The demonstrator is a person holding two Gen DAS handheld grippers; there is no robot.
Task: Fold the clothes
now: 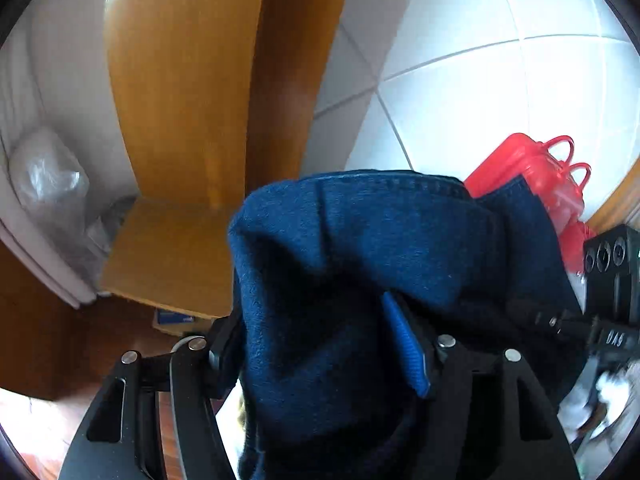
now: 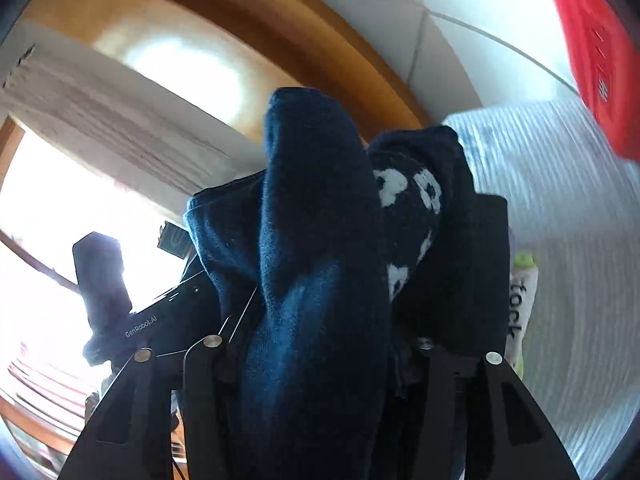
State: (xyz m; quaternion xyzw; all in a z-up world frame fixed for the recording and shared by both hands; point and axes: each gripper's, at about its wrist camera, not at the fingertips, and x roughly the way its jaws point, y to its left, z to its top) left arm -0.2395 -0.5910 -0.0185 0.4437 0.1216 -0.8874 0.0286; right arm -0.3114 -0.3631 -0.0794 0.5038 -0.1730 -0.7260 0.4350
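A dark navy garment point(image 1: 340, 280) with a bright blue ribbed strip point(image 1: 406, 348) is bunched between the fingers of my left gripper point(image 1: 324, 344), which is shut on it; the cloth hides the fingertips. The same navy garment point(image 2: 316, 264), with white printed marks point(image 2: 408, 192), is pinched in my right gripper point(image 2: 320, 348), also shut on it and held up off any surface. The other gripper's black body point(image 1: 612, 280) shows at the right edge of the left wrist view, and also at the left in the right wrist view point(image 2: 160, 312).
A wooden door and frame point(image 1: 192, 100) stand behind, with white floor tiles point(image 1: 480, 80) to the right. A red plastic container point(image 1: 536, 176) lies on the tiles. A cardboard box point(image 1: 168, 256) and a plastic bag point(image 1: 48, 176) are at the left. A white textured surface point(image 2: 560, 200) is at the right.
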